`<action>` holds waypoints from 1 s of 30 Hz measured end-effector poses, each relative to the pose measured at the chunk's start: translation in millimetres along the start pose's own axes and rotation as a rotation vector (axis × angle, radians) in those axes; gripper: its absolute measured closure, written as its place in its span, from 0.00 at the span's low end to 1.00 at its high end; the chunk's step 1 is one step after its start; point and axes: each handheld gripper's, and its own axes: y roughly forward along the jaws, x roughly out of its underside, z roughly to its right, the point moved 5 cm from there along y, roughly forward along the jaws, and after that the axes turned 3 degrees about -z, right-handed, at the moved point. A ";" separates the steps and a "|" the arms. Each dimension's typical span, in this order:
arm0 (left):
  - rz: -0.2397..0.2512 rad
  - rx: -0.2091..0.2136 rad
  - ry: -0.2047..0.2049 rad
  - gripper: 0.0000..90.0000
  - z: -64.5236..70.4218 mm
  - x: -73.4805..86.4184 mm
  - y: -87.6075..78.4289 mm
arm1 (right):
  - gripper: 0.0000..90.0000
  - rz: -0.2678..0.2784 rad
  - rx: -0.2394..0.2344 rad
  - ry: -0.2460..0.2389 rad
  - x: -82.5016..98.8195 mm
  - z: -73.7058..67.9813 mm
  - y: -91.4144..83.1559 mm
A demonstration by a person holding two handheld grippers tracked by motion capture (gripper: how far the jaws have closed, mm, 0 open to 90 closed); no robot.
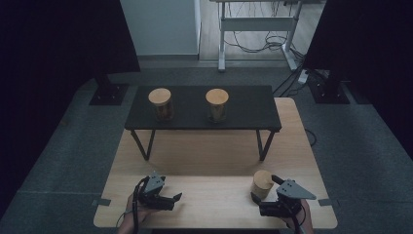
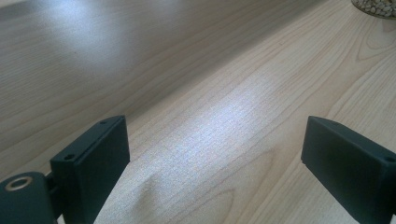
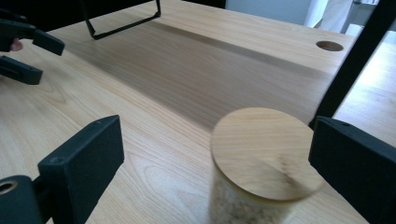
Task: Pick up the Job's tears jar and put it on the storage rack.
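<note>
Left gripper low over the near left part of the wooden table, jaws spread wide, nothing between them, bare wood beneath. Held by a hand entering from the bottom edge. Jaw tips pointed rightward, toward the jar.

Farther back, a black low shelf on thin legs spanning the table, carrying 2 jars with wooden lids: left shelf jar and right shelf jar, well apart.

Near right: jar with wooden lid upright on the table, pale grains inside. Right gripper just beside it, jaws spread to full width. In the right gripper view, jar between the jaws, nearer the right one, pads not pressing on it.
</note>
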 end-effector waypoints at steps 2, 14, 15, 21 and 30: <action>0.000 -0.001 -0.001 0.08 -0.1 0.0 -0.4 | 0.03 -0.006 0.001 -0.005 1.5 2.9 -2.4; -0.003 -0.002 -0.002 0.08 -0.5 0.2 0.2 | 0.04 -0.020 0.003 0.012 11.0 18.0 -10.5; -0.003 -0.002 -0.002 0.08 -0.6 0.3 0.3 | 0.04 -0.024 0.005 0.010 11.8 18.7 -10.0; -0.004 -0.001 -0.001 0.08 -0.4 0.3 0.2 | 0.04 -0.055 -0.003 0.015 18.1 22.1 -5.6; -0.009 0.002 0.000 0.08 0.3 0.8 1.3 | 0.04 -0.093 0.009 0.040 27.8 29.0 2.9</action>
